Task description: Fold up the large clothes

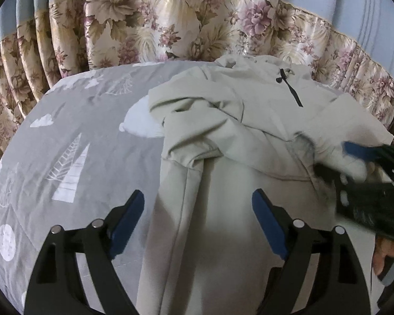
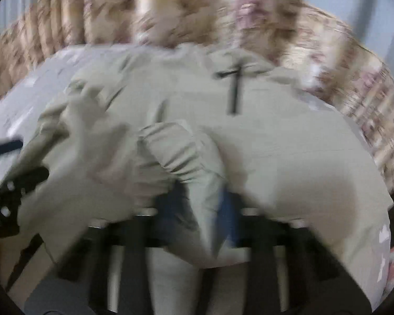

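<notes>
A pale grey-green jacket (image 1: 223,131) lies rumpled on a grey bed sheet (image 1: 78,131), its black zip (image 1: 291,89) towards the far side. My left gripper (image 1: 198,210) is open, its blue pads either side of the jacket's near part and not touching it. In the left wrist view my right gripper (image 1: 354,152) shows blurred at the jacket's right edge. The right wrist view is motion-blurred: the right gripper (image 2: 205,210) is shut on a fold of the jacket (image 2: 289,157), the cloth bunched between the blue pads (image 2: 229,210). The left gripper's (image 2: 2,148) tip shows at the far left.
A floral curtain (image 1: 183,21) hangs just behind the bed's far edge. The sheet with white tree prints (image 1: 71,173) lies bare to the left of the jacket. A person's hand (image 1: 386,257) is at the lower right.
</notes>
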`<move>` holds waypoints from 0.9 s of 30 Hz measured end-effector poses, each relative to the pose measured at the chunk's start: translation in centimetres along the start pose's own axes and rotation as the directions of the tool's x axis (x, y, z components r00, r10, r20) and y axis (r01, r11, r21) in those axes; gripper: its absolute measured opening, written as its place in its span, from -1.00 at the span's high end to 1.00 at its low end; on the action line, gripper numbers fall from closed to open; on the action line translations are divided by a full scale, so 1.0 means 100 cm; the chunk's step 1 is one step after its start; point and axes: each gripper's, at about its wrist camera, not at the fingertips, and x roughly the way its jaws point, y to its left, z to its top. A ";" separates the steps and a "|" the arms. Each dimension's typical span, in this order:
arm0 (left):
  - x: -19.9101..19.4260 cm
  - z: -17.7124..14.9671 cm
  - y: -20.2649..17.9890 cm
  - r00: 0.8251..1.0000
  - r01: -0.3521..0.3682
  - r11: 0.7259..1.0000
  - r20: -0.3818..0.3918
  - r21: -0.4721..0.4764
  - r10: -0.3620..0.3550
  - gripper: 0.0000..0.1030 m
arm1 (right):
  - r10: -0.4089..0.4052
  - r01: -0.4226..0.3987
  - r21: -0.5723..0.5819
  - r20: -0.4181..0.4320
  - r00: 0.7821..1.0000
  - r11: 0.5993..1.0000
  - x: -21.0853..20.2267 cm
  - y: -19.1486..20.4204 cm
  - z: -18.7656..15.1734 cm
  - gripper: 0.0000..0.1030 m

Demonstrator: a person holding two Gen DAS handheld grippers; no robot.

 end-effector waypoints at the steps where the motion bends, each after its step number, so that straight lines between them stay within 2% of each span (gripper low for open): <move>1: 0.001 -0.001 -0.001 1.000 -0.005 1.000 -0.002 0.006 0.005 -0.64 | -0.003 0.002 0.023 0.019 1.000 1.000 -0.007 -0.012 0.002 0.74; 4: 0.006 -0.006 0.006 1.000 -0.018 1.000 -0.016 0.004 0.018 -0.64 | -0.097 0.080 0.137 0.123 0.988 0.987 -0.049 -0.077 0.010 0.75; 5: 0.007 -0.005 0.010 1.000 -0.007 1.000 -0.023 -0.018 0.007 -0.64 | -0.185 0.152 0.197 0.162 0.969 0.968 -0.069 -0.115 0.012 0.75; 7: 0.006 -0.004 0.016 1.000 -0.019 0.999 -0.011 -0.036 0.019 -0.64 | -0.310 0.249 0.300 0.177 0.934 0.921 -0.098 -0.179 0.009 0.75; 8: 0.007 -0.004 0.019 1.000 -0.024 0.999 -0.014 -0.040 0.024 -0.64 | -0.374 0.303 0.346 0.160 0.914 0.888 -0.109 -0.214 0.004 0.75; 10: 0.007 -0.003 0.021 1.000 -0.017 0.999 -0.014 -0.044 0.016 -0.64 | -0.516 0.433 0.445 0.080 0.853 0.784 -0.124 -0.296 -0.013 0.74; 12: 0.006 -0.002 0.021 1.000 -0.027 0.999 -0.009 -0.033 0.027 -0.64 | -0.597 0.546 0.477 -0.054 0.800 0.689 -0.118 -0.368 -0.038 0.67; 13: 0.005 -0.001 0.021 1.000 -0.025 0.999 -0.005 -0.033 0.025 -0.64 | -0.609 0.584 0.471 -0.117 0.784 0.661 -0.112 -0.394 -0.050 0.61; 14: 0.004 0.000 0.020 1.000 -0.023 0.999 -0.001 -0.030 0.023 -0.64 | -0.619 0.614 0.469 -0.168 0.767 0.634 -0.109 -0.414 -0.061 0.33; 15: 0.003 0.002 0.019 1.000 -0.026 0.999 0.003 -0.024 0.026 -0.64 | -0.649 0.655 0.469 -0.204 0.733 0.592 -0.113 -0.430 -0.074 0.10; 16: 0.001 0.004 0.018 1.000 -0.028 0.999 0.007 -0.018 0.029 -0.64 | -0.693 0.687 0.476 -0.202 0.692 0.548 -0.124 -0.437 -0.083 0.00; 17: -0.002 0.006 0.016 0.999 -0.033 0.999 0.015 -0.007 0.033 -0.64 | -0.727 0.699 0.499 -0.181 0.663 0.513 -0.137 -0.437 -0.087 -0.23; 18: -0.005 0.009 0.016 0.999 -0.039 0.999 0.022 0.000 0.039 -0.64 | -0.739 0.689 0.523 -0.154 0.656 0.502 -0.147 -0.433 -0.090 -0.36; 19: -0.006 0.010 0.017 0.999 -0.043 0.999 0.025 0.002 0.043 -0.64 | -0.718 0.643 0.545 -0.102 0.689 0.539 -0.154 -0.425 -0.089 -0.36; 20: -0.008 0.014 0.018 0.998 -0.047 0.999 0.030 0.004 0.047 -0.64 | -0.652 0.560 0.545 -0.033 0.758 0.624 -0.154 -0.413 -0.084 -0.38; 21: -0.008 0.018 0.019 0.998 -0.047 0.999 0.030 0.004 0.047 -0.65 | -0.576 0.479 0.536 0.017 0.817 0.695 -0.150 -0.403 -0.079 -0.46; 22: -0.008 0.022 0.020 0.998 -0.050 0.999 0.029 0.006 0.050 -0.65 | -0.466 0.370 0.522 0.060 0.883 0.768 -0.141 -0.393 -0.071 -0.50; 23: -0.006 0.028 0.020 0.998 -0.061 0.998 0.030 0.013 0.060 -0.65 | -0.356 0.270 0.494 0.087 0.930 0.826 -0.129 -0.384 -0.062 -0.52; 24: -0.005 0.032 0.021 0.997 -0.068 0.997 0.032 0.018 0.068 -0.65 | -0.256 0.185 0.444 0.106 0.961 0.877 -0.111 -0.369 -0.049 -0.52; 26: -0.003 0.044 0.021 0.997 -0.072 0.997 0.040 0.026 0.071 -0.65 | -0.184 0.146 0.366 0.073 0.980 0.919 -0.076 -0.342 -0.026 -0.52; 27: 0.000 0.050 0.022 0.997 -0.070 0.997 0.037 0.022 0.069 -0.65 | -0.097 0.075 0.303 0.061 0.993 0.950 -0.051 -0.323 -0.010 -0.48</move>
